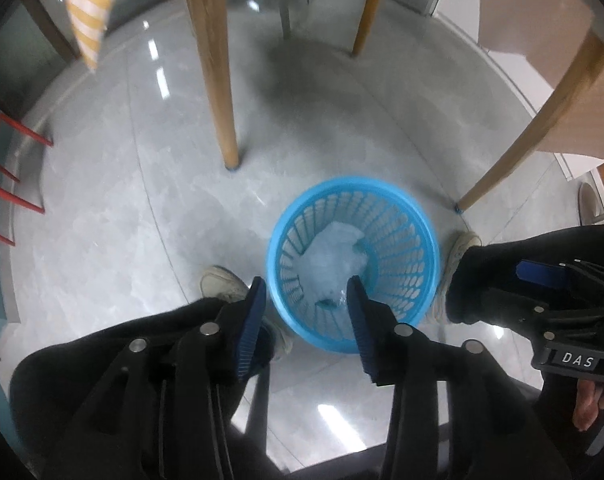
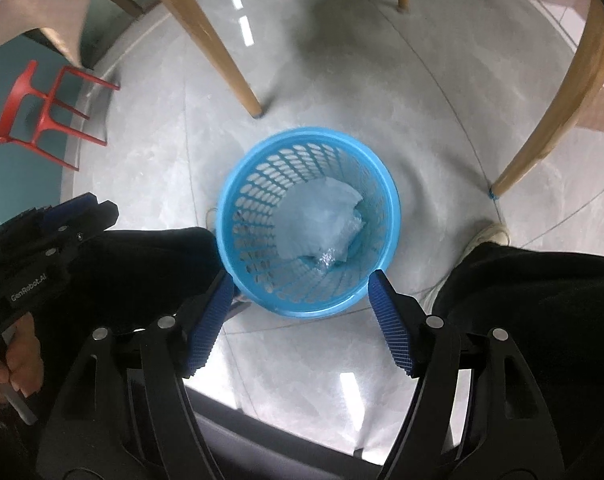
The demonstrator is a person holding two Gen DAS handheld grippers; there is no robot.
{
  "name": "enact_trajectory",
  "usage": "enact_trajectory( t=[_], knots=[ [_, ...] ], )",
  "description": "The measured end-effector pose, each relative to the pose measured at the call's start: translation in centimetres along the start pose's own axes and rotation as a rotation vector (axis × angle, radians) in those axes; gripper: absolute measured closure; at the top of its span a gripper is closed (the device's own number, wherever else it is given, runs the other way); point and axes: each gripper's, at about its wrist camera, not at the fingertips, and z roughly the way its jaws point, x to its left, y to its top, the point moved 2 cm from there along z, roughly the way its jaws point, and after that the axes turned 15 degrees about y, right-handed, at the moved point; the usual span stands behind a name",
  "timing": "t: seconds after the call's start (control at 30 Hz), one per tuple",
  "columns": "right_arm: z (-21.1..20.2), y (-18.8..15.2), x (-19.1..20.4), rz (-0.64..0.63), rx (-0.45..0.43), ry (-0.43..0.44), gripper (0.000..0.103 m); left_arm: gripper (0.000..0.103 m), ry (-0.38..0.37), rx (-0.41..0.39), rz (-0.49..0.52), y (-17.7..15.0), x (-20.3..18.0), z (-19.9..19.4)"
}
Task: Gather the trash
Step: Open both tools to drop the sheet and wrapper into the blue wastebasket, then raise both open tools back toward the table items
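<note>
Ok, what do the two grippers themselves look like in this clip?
Both are alike: black linkage arms with round silver pivot pins and blue ribbed pads on the fingers. The left gripper body reads "GenRobot.AI" in the right wrist view; the right gripper carries a white "DAS" label in the left wrist view. Bare hands hold them; no cables show.

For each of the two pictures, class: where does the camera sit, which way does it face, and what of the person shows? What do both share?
Left wrist: sits on the left gripper, faces down at the blue basket; shows shoes, dark trousers, the right gripper.
Right wrist: sits on the right gripper, faces down; shows trousers, one shoe, the left gripper.
Shared: basket holding crumpled plastic, wooden legs, red chair.
</note>
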Motion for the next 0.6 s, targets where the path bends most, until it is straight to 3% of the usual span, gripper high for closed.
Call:
enact_trajectory(
  t=[0.2,0.37,0.6],
  knots=[
    [-4.6,-1.6,2.4,-0.078,-0.102,-0.005,0.026,0.054,0.007,-0.079,-0.005,-1.3,0.1,-3.8],
    [-7.5,-2.6,4.1,-0.143,-0.158,-0.007,0.025,0.042,0.018,-0.165,0.026,-2.3,-0.3,-7.5],
    [-12.3,-3.9,6.3,-0.216,-0.265,-0.005,0.021,0.036,0.027,-0.287,0.025,-2.1,0.1,-12.7]
  ],
)
